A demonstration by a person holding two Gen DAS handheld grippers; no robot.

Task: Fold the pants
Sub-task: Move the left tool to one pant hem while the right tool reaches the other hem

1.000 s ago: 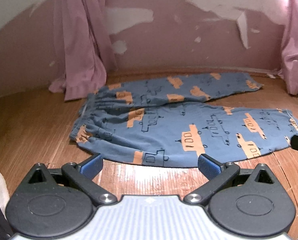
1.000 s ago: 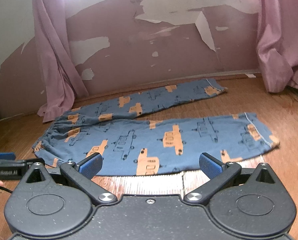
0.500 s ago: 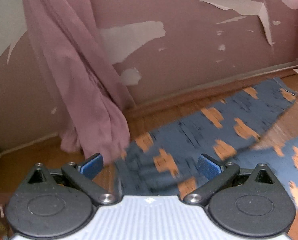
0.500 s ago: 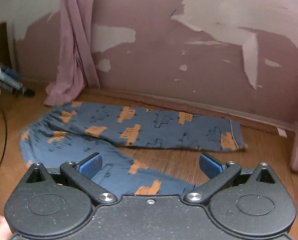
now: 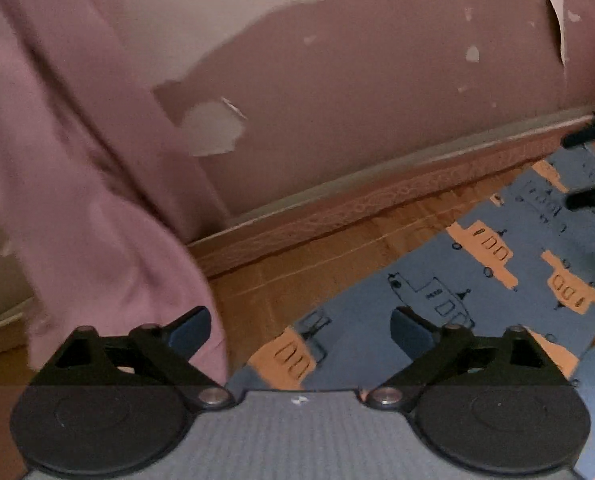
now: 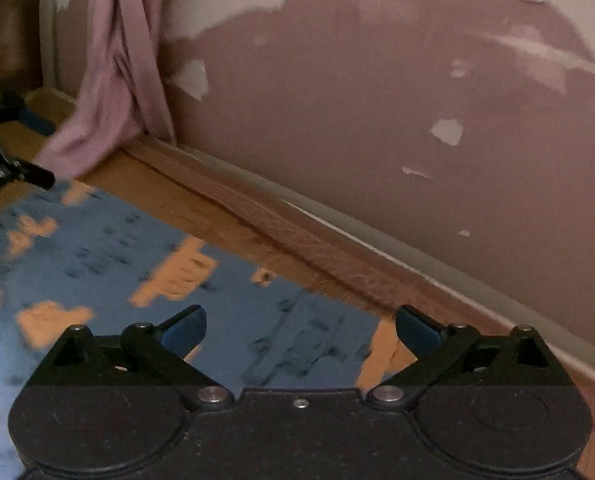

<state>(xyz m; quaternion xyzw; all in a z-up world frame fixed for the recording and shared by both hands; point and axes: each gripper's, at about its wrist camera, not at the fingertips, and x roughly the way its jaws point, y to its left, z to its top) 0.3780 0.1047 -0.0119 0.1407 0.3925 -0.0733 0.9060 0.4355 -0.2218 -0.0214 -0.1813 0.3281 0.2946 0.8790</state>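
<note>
Your left gripper (image 5: 299, 330) and right gripper (image 6: 300, 330), both spread and empty, hover over the pants (image 5: 477, 276); the far leg runs toward 2 o'clock from the left.

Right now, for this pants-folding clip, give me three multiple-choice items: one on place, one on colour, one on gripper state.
1. Where do the pants lie?
A. on a bed
B. on the wooden floor
C. over a chair

2. What colour is the curtain?
A. pink
B. green
C. white

3. How does the right gripper stand?
A. shut on cloth
B. shut, empty
C. open, empty

Answers: 1 B, blue cloth lies spread on floorboards by the wall; 2 A, pink folds hang by the wall; 3 C, its fingers stand apart with nothing between, as do the left gripper's.
</note>
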